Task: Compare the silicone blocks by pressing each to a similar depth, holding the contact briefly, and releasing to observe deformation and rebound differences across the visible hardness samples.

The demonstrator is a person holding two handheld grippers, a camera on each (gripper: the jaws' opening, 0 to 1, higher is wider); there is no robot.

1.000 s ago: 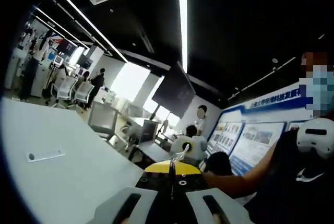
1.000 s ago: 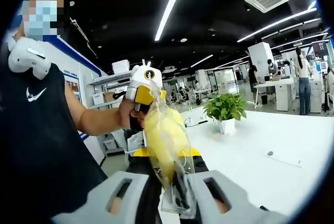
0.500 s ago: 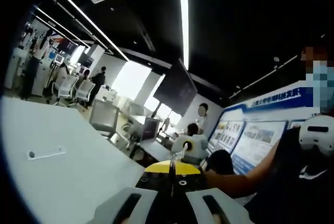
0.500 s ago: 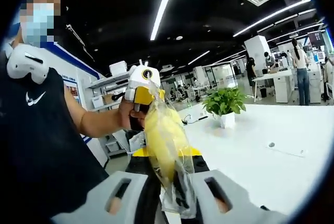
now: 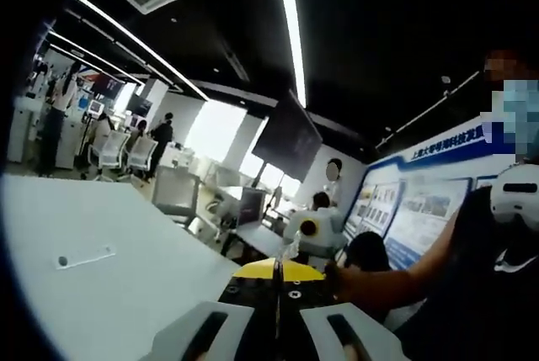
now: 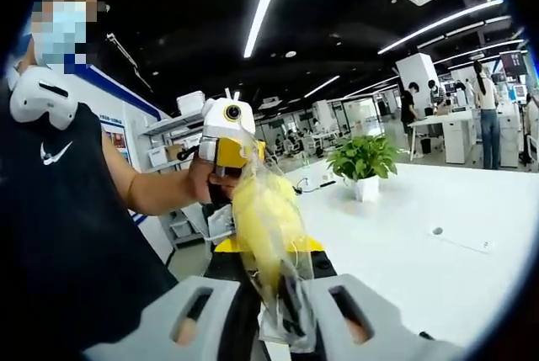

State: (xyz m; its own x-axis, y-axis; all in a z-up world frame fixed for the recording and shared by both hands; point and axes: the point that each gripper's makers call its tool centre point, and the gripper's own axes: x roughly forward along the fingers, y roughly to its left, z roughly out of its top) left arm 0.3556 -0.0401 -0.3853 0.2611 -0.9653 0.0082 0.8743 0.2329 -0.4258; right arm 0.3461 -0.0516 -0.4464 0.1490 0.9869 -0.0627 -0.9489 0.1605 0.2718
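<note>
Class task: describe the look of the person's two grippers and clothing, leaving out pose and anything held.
The right gripper has pale grey fingers with dark slots, on a black and yellow body. The left gripper, seen in the right gripper view, is white and yellow. The person wears a black short-sleeved top with a white logo.

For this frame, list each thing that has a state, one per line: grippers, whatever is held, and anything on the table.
Right gripper: shut on the clear bag.
Clear bag: holds something yellow, stretched between both grippers, off the table.
Left gripper: shut on the bag's thin edge.
Potted plant: upright on the white table.
</note>
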